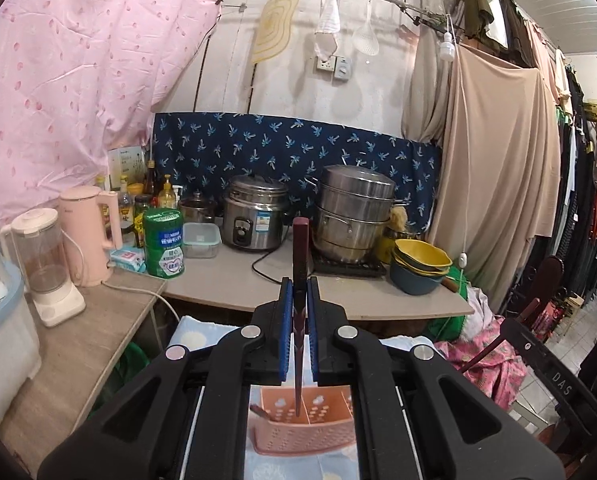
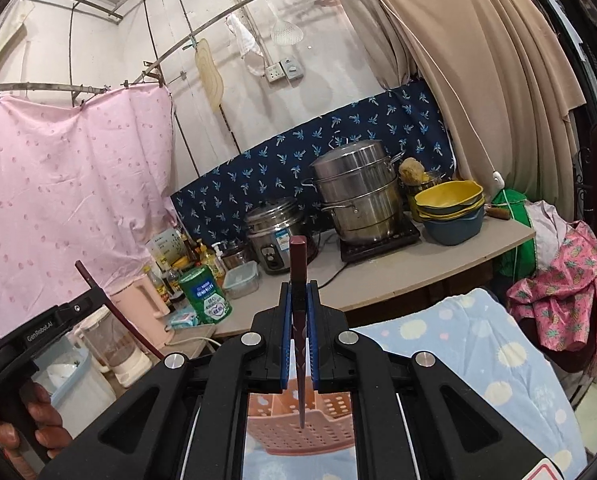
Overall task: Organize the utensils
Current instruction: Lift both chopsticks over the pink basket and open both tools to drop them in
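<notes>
In the left wrist view my left gripper (image 1: 299, 283) is shut on a dark red chopstick (image 1: 300, 246) that stands upright between the blue pads. Its thin tip hangs over a pink perforated utensil basket (image 1: 310, 436), which has a dark utensil in its left compartment. In the right wrist view my right gripper (image 2: 299, 286) is shut on a second dark red chopstick (image 2: 298, 256), tip down over the same basket (image 2: 304, 428). The left gripper (image 2: 92, 286) also shows at the left of that view with its chopstick (image 2: 126, 320), held by a hand (image 2: 38, 412).
The basket rests on a light blue spotted cloth (image 2: 478, 344). Behind it a counter (image 1: 234, 280) carries a rice cooker (image 1: 254, 212), a steamer pot (image 1: 354, 212), stacked bowls (image 1: 420, 268), a green tin (image 1: 164, 242), a pink kettle (image 1: 90, 232) and a blender (image 1: 46, 264).
</notes>
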Available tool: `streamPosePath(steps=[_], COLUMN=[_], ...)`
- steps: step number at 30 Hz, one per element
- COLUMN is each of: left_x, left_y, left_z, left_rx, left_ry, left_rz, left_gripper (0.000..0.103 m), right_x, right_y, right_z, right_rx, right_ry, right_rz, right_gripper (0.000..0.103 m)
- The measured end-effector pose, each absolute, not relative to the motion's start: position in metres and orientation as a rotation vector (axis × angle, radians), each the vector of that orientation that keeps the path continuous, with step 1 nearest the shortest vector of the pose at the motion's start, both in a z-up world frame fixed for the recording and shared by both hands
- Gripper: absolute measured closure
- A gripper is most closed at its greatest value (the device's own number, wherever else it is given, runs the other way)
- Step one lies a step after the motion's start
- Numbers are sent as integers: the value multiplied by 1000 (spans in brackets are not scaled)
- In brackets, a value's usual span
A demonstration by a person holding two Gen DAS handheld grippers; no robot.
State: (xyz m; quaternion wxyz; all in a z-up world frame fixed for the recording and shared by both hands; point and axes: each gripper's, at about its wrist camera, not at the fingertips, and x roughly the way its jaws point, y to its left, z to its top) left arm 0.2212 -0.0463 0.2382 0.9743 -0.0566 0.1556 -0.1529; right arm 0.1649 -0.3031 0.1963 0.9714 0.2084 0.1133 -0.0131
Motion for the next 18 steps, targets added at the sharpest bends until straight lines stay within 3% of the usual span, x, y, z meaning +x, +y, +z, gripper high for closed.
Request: streamPosePath(steps=[18], left_x=[276], left_y=[-48], left_z=[165], left_rx=[-124], left_ry=[477], left_rz=[-299], left_gripper=[96], right_x=[243], right_y=[-295], right_z=[115], right_rx=[435], right_ry=[416], right_rz=[-42], right_gripper=[96])
